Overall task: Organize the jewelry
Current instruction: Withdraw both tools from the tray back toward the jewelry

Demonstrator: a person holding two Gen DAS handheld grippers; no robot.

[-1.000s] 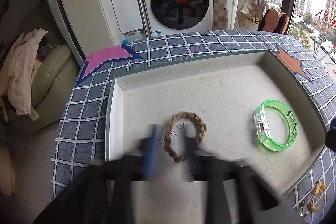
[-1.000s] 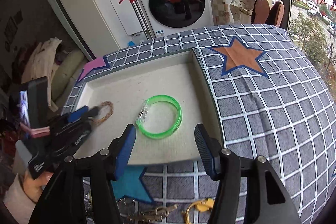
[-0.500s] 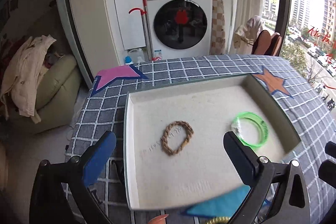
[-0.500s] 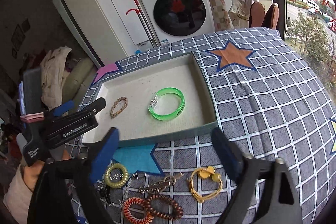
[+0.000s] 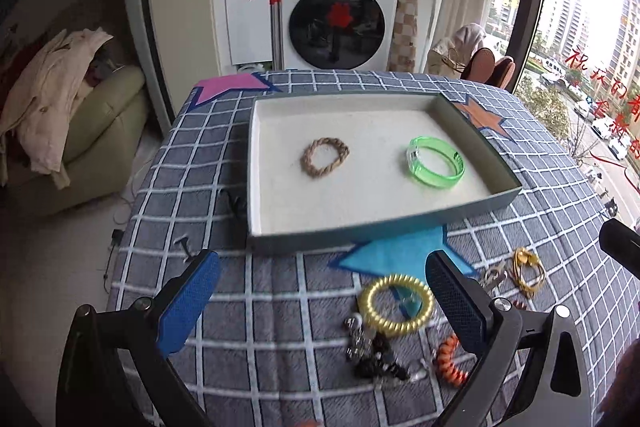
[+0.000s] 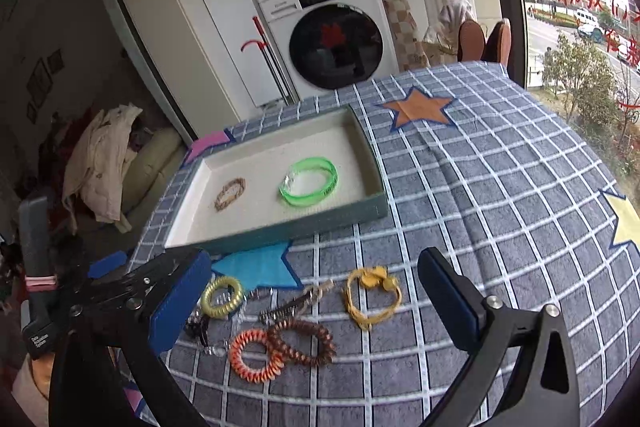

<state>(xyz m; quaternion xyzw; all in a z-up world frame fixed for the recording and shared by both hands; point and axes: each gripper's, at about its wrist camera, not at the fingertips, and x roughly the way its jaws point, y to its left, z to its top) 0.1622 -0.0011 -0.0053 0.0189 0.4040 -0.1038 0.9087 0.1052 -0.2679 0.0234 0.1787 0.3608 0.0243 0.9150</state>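
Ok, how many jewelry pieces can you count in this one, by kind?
spiral coil bands: 3 (yellow coil, orange coil, brown coil)
green bangle: 1
braided bracelet: 1
yellow cord bracelet: 1
metal chain piece: 1
dark beaded tangle: 1, too blurred to split
Total: 8, with 2 in the tray

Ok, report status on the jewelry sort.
Left hand-held gripper and right hand-held gripper open, empty. Braided bracelet and green bangle in tray. Coil ties loose on cloth; nothing blocking.
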